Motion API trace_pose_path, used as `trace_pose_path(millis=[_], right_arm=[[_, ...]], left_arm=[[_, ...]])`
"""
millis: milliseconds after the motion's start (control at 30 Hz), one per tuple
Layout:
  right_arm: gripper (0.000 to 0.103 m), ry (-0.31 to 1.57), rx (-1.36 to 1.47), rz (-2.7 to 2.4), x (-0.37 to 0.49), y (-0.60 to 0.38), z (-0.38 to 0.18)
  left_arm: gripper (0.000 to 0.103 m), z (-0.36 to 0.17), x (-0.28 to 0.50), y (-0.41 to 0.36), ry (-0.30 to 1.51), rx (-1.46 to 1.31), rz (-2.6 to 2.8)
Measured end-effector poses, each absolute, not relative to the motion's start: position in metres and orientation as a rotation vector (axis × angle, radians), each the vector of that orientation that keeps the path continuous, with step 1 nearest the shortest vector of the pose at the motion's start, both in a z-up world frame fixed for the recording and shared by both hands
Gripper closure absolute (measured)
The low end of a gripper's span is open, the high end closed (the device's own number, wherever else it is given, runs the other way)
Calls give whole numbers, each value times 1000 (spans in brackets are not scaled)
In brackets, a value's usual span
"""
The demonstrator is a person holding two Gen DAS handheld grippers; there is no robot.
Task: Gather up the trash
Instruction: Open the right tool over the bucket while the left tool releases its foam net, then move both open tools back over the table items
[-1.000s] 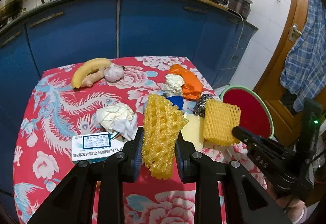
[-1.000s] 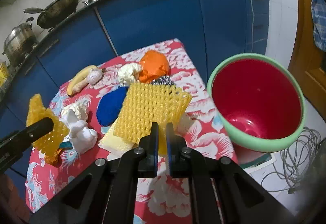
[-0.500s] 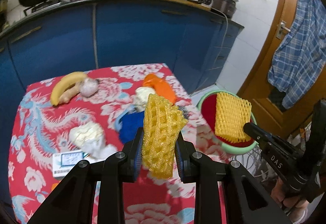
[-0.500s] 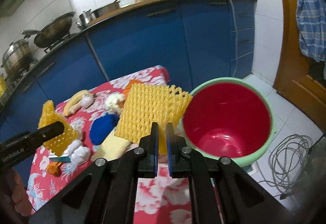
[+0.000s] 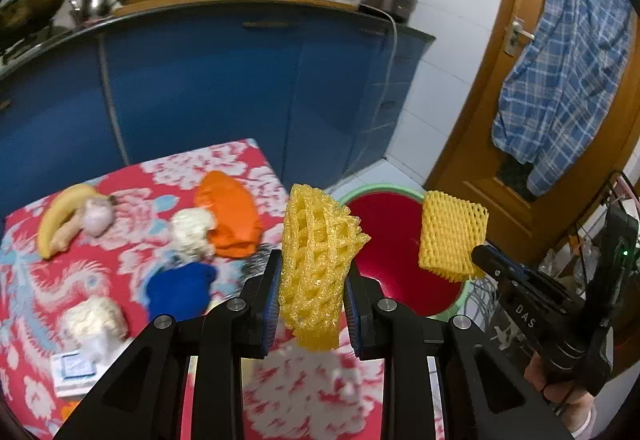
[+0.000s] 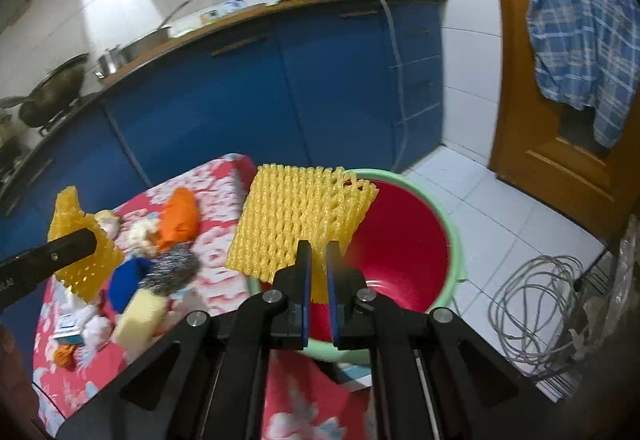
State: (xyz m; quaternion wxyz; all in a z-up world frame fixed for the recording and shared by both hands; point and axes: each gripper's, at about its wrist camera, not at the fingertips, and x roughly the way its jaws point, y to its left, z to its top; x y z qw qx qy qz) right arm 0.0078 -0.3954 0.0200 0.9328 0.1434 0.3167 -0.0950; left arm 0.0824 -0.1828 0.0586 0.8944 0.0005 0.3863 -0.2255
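My left gripper [image 5: 311,282] is shut on a crumpled yellow foam fruit net [image 5: 316,260], held up over the table's right edge. My right gripper [image 6: 316,268] is shut on a flat yellow foam net [image 6: 296,224] that hangs over the near rim of the red bin with a green rim [image 6: 454,240]. In the left wrist view the same flat net [image 5: 450,236] sits above the bin [image 5: 384,191], with the right gripper [image 5: 486,258] clamped on its lower corner. In the right wrist view the left gripper's finger [image 6: 52,254] holds the crumpled net [image 6: 74,236] at far left.
On the red floral tablecloth [image 5: 256,392] lie a banana [image 5: 60,207], an orange bag [image 5: 230,215], white paper wads [image 5: 94,316], a blue cloth [image 5: 180,288], a steel scourer [image 6: 172,268], a yellow sponge [image 6: 138,314] and a small box [image 5: 74,368]. Blue cabinets [image 5: 200,87] stand behind; a cable coil [image 6: 536,304] lies on the floor.
Both grippers have swung right and upward with their nets, away from the table's middle. The red bin has come into view under the right gripper's flat net.
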Motion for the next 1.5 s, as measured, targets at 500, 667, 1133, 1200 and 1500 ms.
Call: trace_pose_path(millis=[500, 667, 1133, 1200, 1500], right_arm=[[91, 723, 349, -287, 28, -446, -27], [89, 734, 383, -288, 31, -455, -36], [73, 716, 426, -285, 23, -463, -37], [73, 708, 427, -284, 20, -462, -34], [73, 692, 423, -276, 12, -458, -25]], left_arm=[[75, 14, 117, -269, 881, 76, -574], [70, -1, 122, -286, 893, 107, -588], [35, -15, 124, -289, 934, 108, -590], [34, -14, 124, -290, 936, 105, -593], [32, -11, 120, -282, 944, 81, -584]])
